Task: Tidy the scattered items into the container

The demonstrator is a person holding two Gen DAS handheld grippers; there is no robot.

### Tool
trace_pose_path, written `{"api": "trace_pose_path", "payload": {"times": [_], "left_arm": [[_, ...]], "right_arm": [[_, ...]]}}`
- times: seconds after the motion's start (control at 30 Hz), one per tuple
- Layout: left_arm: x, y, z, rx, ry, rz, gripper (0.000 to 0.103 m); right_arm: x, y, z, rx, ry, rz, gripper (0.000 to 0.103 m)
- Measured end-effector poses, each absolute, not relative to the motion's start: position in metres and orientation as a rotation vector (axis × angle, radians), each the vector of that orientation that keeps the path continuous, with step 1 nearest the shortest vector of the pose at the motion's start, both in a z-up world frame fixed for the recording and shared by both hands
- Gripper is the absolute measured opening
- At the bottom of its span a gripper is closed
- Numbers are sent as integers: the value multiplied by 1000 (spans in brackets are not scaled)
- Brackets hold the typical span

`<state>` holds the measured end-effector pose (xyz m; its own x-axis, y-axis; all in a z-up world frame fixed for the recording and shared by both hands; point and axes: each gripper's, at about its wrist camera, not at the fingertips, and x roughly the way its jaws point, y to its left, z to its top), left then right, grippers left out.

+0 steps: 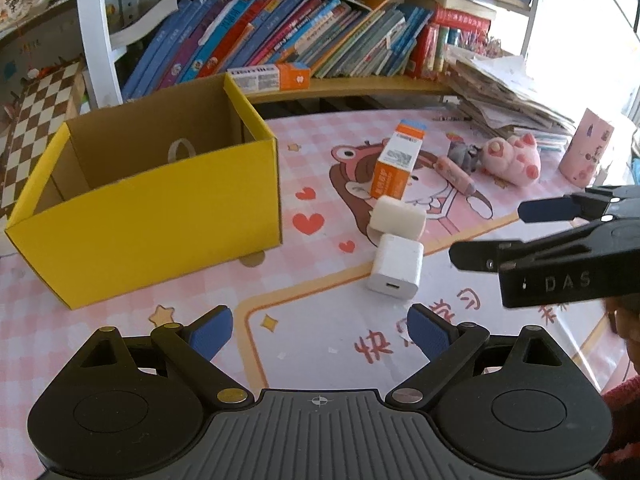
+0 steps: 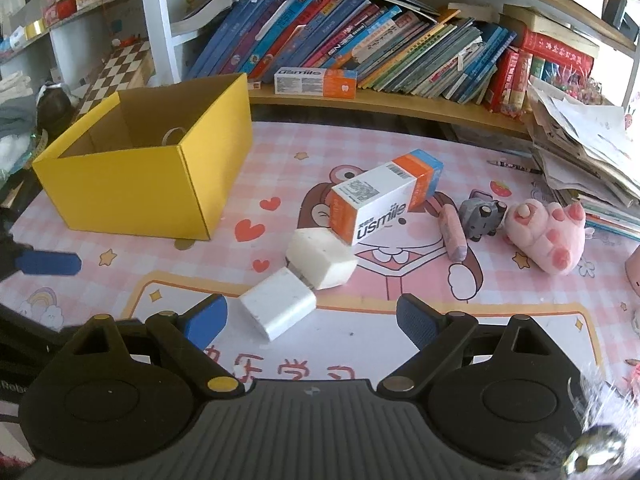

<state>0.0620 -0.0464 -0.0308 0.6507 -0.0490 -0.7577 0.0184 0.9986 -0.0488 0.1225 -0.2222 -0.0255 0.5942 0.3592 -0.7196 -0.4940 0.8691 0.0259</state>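
Yellow box (image 1: 160,216) sat open on the tabletop (image 1: 320,344); we saw both tools, left tool (image 1: 320,330) and right tool (image 2: 312,316), wide and empty, white charger (image 2: 278,308) nearby.

Left wrist: looks steeply down across a pink cartoon-printed desk mat (image 1: 320,216), close.
Right wrist: same tilt, from farther right.
Shared: open yellow cardboard box (image 1: 148,216) (image 2: 148,184) at ten o'clock, bookshelf at twelve.

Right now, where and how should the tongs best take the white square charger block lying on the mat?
Probably the white square charger block across its two broad flat faces, coming from above: it lies on an edge side, port facing the camera, clear of the cream foam block.
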Motion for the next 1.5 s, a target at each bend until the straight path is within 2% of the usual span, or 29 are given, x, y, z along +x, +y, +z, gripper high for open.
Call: {"api": "trace_pose_path", "payload": {"times": [0.53,1.17,1.5], "left_arm": [[81,-104,-37,81,897,-72,96],[128,-124,-64,174,937,-116,94],[148,-121,-82,177,987,-113,80]], "right_arm": [[151,-269,-34,-38,812,511,95],[192,-269,-52,-2,822,510,94],[216,-258,-68,7,856,559,88]]}}
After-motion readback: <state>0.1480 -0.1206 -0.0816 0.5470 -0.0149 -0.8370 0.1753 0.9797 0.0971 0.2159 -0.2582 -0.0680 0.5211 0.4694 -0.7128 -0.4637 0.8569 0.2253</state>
